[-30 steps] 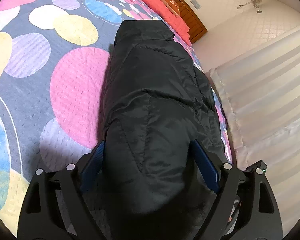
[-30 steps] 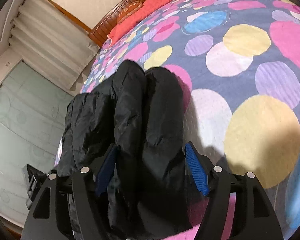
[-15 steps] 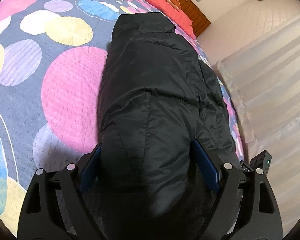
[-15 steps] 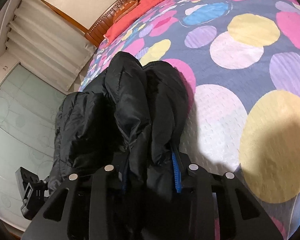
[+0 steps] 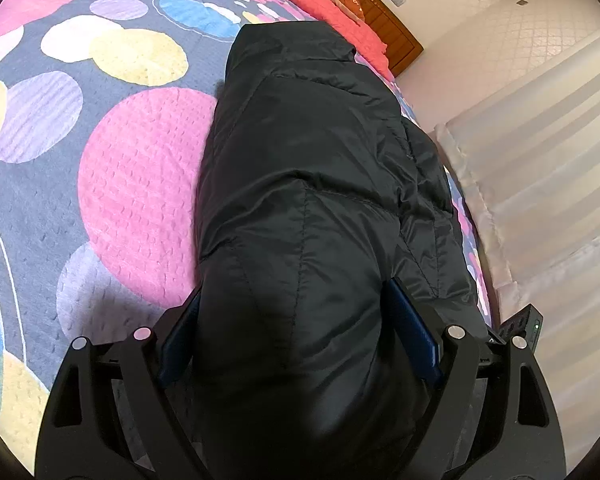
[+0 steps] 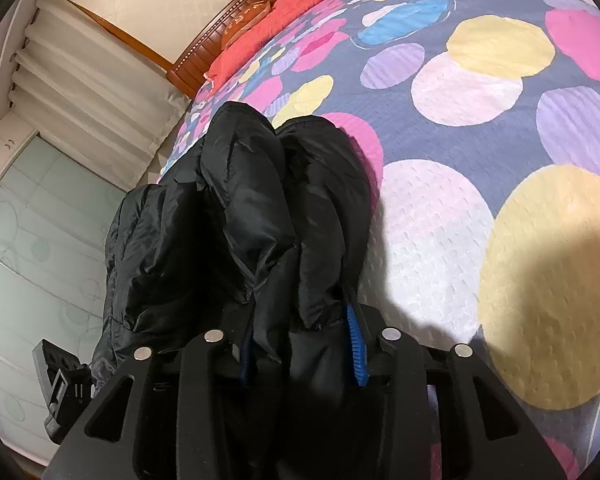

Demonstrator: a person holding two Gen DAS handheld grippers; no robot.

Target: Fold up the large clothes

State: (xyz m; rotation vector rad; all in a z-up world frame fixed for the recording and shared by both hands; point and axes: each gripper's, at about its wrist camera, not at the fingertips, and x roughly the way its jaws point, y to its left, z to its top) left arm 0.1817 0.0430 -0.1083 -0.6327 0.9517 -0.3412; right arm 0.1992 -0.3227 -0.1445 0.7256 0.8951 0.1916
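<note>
The black puffer jacket [image 5: 300, 200] is lying bunched up lengthwise on the bed [image 5: 140, 184], close to the edge that faces the curtains [image 5: 540, 160]. In the left wrist view it's running from 6 o'clock up toward 12, filling the whole middle. It's already doubled over into a thick roll, so I'd guess the fold is partway done and both ends are being gathered for the next tuck.

The left gripper [image 5: 296, 344] is straddling the fat end of the roll, jaws spread wide with the blue pads [image 5: 414, 340] sitting against either side of the padding. Whether it's actually squeezing or just cradling, honestly I can't tell, the jacket is so puffy it's filling the gap either way. Wide makes sense though, that bundle is chunky.

The right gripper [image 6: 300, 348] is a different story: jaws drawn in close and pinching a couple of stacked layers of the jacket [image 6: 260, 208], fabric bulging out above the pads [image 6: 356, 344]. That looks like a firm hold so the slippery nylon isn't sliding apart when lifted.

Further out, the spotty bedspread is stretching off toward 1–2 o'clock in the right view, with red pillows [image 6: 284, 4] and the wooden headboard [image 6: 204, 40] up around 11–12. The other gripper's body [image 6: 60, 384] is peeking in at 8 o'clock.
</note>
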